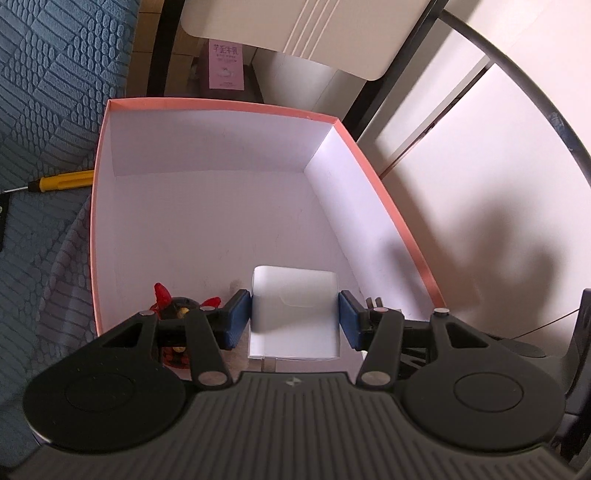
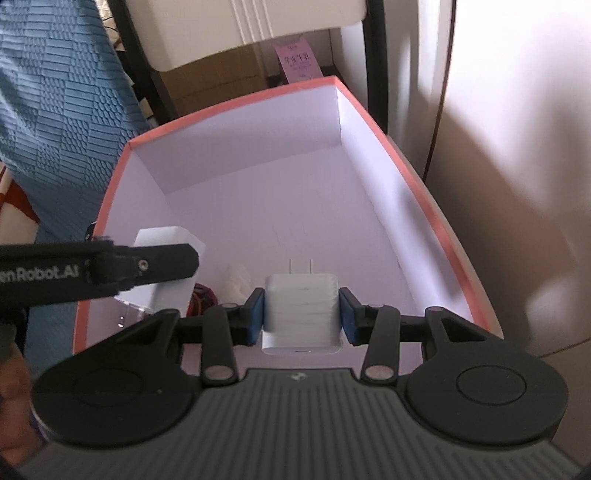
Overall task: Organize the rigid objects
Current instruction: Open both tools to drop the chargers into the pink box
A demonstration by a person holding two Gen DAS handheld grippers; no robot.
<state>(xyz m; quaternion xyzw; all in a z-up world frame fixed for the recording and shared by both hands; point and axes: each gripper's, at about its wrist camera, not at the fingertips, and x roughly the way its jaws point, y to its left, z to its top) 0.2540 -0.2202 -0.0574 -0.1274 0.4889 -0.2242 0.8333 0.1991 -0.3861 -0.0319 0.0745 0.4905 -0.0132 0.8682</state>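
A white tabletop [image 1: 480, 177] carried a pink-rimmed cardboard box [image 1: 388, 192] with plain white inner walls. To its left lay a blue quilted fabric [image 1: 48, 92] with a stitched block pattern, and on it a yellow screwdriver [image 1: 62, 181] partly hidden by the box wall. Beyond the box stood a white chair [image 1: 295, 29] with a dark frame, and a pink printed carton [image 1: 225, 66] sat on the floor beneath it.

The left gripper [image 1: 294, 317] hung over the near end of the box, its blue pads pressed against both sides of a smooth white rectangular block [image 1: 295, 314], probably a charger, holding it above the box floor. Just to the left, partly hidden behind the gripper linkage, lay a small red-and-black object [image 1: 173, 314] whose nature could not be told.

The right gripper [image 2: 302, 317] was likewise clamped on a white plug adapter [image 2: 301, 306], a rounded cube whose two metal prongs pointed away from the camera, held inside the box near its front edge. In the right wrist view the left gripper reached in from the left with its white block, and some crumpled white material [image 2: 236, 280] lay on the box floor between the two held things.
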